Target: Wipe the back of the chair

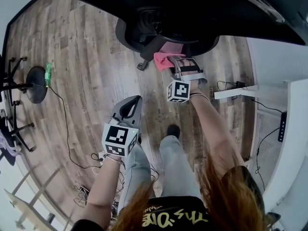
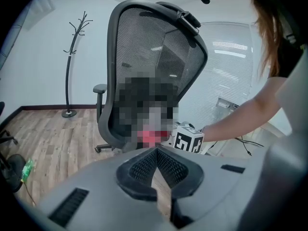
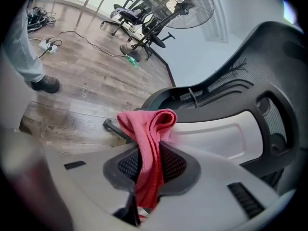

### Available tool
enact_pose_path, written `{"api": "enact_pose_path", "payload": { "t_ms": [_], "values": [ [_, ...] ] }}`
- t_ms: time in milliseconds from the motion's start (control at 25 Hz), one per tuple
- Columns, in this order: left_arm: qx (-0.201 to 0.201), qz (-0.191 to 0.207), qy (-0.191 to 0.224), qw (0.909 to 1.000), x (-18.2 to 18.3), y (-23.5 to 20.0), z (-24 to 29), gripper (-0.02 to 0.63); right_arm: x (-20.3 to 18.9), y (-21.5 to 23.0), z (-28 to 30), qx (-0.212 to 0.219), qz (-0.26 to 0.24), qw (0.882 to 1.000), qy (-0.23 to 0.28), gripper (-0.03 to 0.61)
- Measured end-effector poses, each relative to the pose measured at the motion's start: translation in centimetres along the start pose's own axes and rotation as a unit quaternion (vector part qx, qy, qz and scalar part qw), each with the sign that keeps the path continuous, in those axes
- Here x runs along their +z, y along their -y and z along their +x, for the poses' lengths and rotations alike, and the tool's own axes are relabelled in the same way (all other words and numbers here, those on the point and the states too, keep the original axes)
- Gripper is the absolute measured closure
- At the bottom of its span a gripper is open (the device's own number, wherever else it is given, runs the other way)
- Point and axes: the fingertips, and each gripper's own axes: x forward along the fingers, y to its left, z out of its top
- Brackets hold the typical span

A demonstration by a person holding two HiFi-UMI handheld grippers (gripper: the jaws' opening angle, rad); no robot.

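Note:
The black office chair (image 1: 168, 18) stands just ahead of me. Its mesh back (image 2: 154, 61) faces the left gripper view. In the right gripper view its black frame and pale lower panel (image 3: 226, 134) are close by. My right gripper (image 3: 151, 147) is shut on a pink-red cloth (image 3: 147, 124), which bunches above the jaws and touches the lower back of the chair; the same cloth (image 1: 166, 60) shows from the head view, with the right gripper (image 1: 177, 65) behind it. My left gripper (image 2: 157, 149) hangs back from the chair, jaws shut on nothing; from above this left gripper (image 1: 138, 100) is low at my left.
A coat stand (image 2: 74, 57) stands by the far wall. A fan base (image 1: 36, 83), a green bottle (image 1: 48, 73) and a floor cable (image 1: 65, 124) lie at left. Other chairs (image 3: 139, 18) and a power strip (image 3: 48, 44) are further off. White furniture (image 1: 236, 93) is at right.

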Motion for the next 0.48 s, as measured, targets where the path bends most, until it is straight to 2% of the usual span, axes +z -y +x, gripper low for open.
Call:
{"api": "enact_pose_path", "payload": {
  "t_ms": [120,200,360,480],
  "values": [
    [-0.004,0.001,-0.002,1.0000,-0.2,0.3,0.2,0.621,0.2,-1.2,0.4,0.036,0.006,0.999,-0.009,0.514],
    [-0.007,-0.003,0.000,1.0000,-0.1,0.8,0.4,0.621,0.8,-1.5,-0.2,0.047,0.030,0.998,0.004,0.514],
    [-0.020,-0.010,0.006,0.9997,0.4,2.0,0.6,0.621,2.6,0.8,-4.0,0.013,0.072,0.996,0.046,0.514],
    [-0.032,-0.003,0.011,0.9994,1.5,3.1,0.8,0.621,2.9,3.3,-7.4,-0.015,0.049,0.997,0.066,0.514]
  ]
}}
